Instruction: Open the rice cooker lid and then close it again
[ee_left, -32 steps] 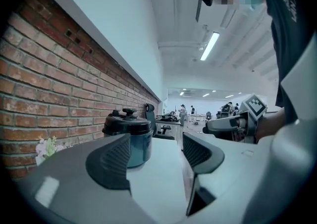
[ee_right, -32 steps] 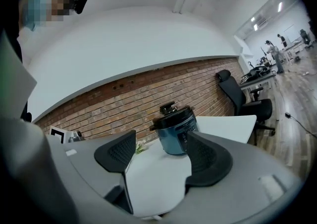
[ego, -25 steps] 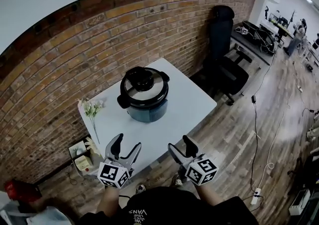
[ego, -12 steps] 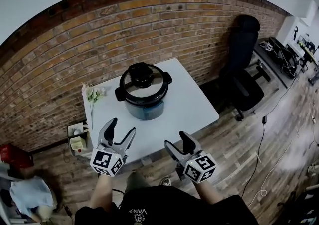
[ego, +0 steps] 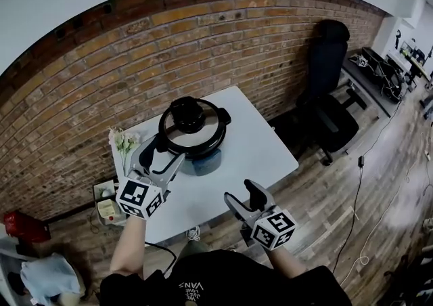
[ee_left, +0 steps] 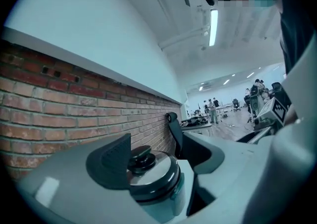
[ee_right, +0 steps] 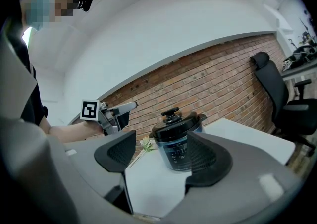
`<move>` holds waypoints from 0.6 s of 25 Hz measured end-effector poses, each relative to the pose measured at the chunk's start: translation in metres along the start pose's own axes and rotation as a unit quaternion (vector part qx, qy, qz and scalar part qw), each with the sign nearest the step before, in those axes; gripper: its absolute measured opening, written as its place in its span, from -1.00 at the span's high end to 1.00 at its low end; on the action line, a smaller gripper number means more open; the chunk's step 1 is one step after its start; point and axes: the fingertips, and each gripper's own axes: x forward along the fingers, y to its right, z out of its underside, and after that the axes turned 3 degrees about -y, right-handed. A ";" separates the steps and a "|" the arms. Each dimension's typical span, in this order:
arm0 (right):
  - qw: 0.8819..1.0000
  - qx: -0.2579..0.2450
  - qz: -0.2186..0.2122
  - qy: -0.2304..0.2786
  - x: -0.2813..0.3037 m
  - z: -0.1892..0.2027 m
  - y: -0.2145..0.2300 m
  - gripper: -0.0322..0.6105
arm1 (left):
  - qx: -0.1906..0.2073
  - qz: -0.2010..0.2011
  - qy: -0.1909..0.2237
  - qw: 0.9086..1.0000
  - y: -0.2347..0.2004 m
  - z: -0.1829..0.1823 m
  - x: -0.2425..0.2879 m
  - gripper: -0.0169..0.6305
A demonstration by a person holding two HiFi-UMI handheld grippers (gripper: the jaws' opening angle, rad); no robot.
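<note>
Counts: 1 rice cooker (ego: pixel 194 141), 1 lid (ego: pixel 196 127) shut on it, 1 knob (ego: pixel 187 113), 2 side handles (ego: pixel 224 116), 2 grippers, 1 table (ego: pixel 260 145), 1 flower sprig (ego: pixel 124 142), 1 chair (ego: pixel 326 91).

Cooker sits on the table, brick wall (ego: pixel 101 81) behind it.

Left gripper (ego: pixel 166 154) is left-front of the cooker at about lid height, jaws spread, nothing gripped. The right gripper view shows a gap between it and the cooker.

Right gripper (ego: pixel 243 196) is well in front of the cooker, jaws spread, empty.

Flower sprig is just left of the cooker, chair well to its right.

Hidden:
- Head view: the cooker's left handle is partly behind the left gripper.
- Left gripper view: a jaw pad covers the lid's left part, and the cooker base is cut off.
- Panel print is too small to read.
</note>
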 end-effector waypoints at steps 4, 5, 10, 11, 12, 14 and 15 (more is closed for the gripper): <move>1.000 0.002 0.009 0.007 0.012 -0.007 0.006 -0.08 | 0.029 0.037 -0.004 0.999 -0.012 -0.020 0.031 0.00; 1.000 0.002 0.011 0.007 0.016 -0.009 0.007 -0.08 | 0.037 0.046 -0.004 0.998 -0.017 -0.026 0.039 0.00; 1.000 0.007 0.021 0.010 0.035 -0.013 0.012 -0.08 | 0.075 0.093 -0.030 0.992 -0.040 -0.040 0.073 0.00; 1.000 0.010 0.022 0.010 0.038 -0.013 0.013 -0.08 | 0.083 0.103 -0.040 0.990 -0.043 -0.039 0.080 0.00; 1.000 0.012 0.023 0.010 0.041 -0.013 0.013 -0.08 | 0.090 0.113 -0.052 0.988 -0.046 -0.036 0.087 0.00; 0.999 0.016 0.026 0.011 0.048 -0.014 0.014 -0.08 | 0.102 0.136 -0.077 0.982 -0.051 -0.026 0.100 0.00; 0.999 0.017 0.028 0.011 0.052 -0.014 0.015 -0.08 | 0.108 0.148 -0.091 0.979 -0.053 -0.020 0.107 0.00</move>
